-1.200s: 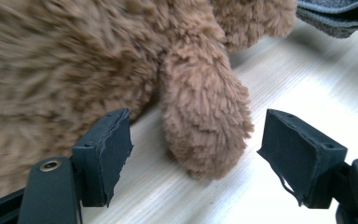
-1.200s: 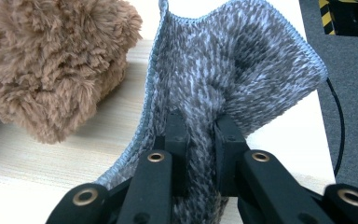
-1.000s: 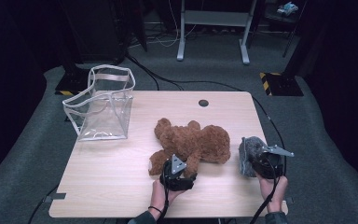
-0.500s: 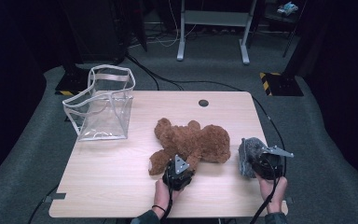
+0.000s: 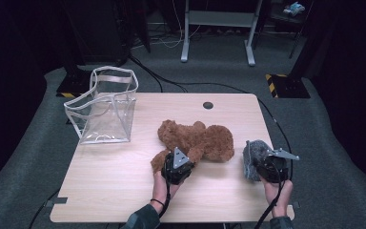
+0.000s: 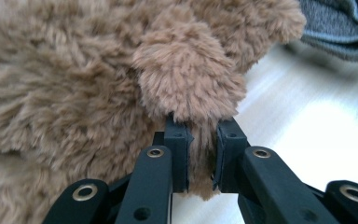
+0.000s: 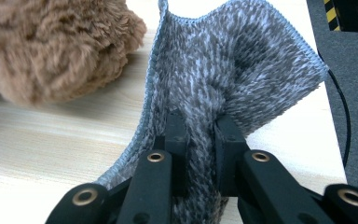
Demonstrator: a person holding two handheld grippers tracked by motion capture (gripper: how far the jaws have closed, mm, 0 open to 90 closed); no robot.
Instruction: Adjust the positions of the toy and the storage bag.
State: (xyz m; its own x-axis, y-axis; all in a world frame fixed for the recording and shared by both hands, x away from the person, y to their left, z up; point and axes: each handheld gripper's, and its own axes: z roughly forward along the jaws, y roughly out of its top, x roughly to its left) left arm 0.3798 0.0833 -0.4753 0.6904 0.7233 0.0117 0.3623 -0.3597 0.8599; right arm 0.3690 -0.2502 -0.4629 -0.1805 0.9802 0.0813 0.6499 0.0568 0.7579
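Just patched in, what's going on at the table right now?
A person works two grippers at a wooden table. The left gripper has just been closing and its fingers now pinch a limb of the brown teddy bear. The right gripper is clamped on a grey cloth beside the bear. A clear bag stands open at the far left.

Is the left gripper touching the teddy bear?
Touching. The left gripper view shows the left gripper, its jaws just closed, pinching a tuft of the teddy bear's fur.
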